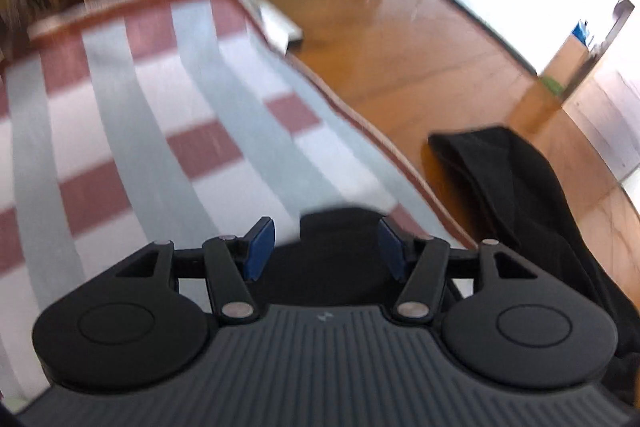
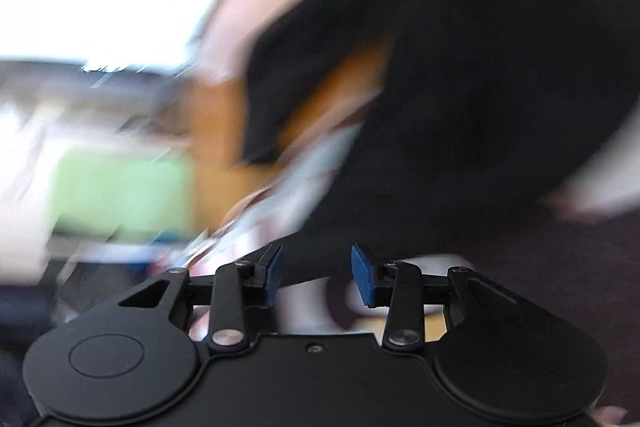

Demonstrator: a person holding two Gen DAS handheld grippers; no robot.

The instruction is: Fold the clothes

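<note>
Now my left gripper (image 1: pixel 326 251) stands half open, black garment (image 1: pixel 532 211) between its pads, unpinched, trailing off the striped mat (image 1: pixel 160 131) toward four o'clock. My right gripper (image 2: pixel 318 277) gapes likewise; dark cloth fills twelve o'clock, blurred.

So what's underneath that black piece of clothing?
In the left wrist view the black garment lies partly on the wooden floor and partly over the edge of the striped mat. Whatever else is under it is covered.
</note>
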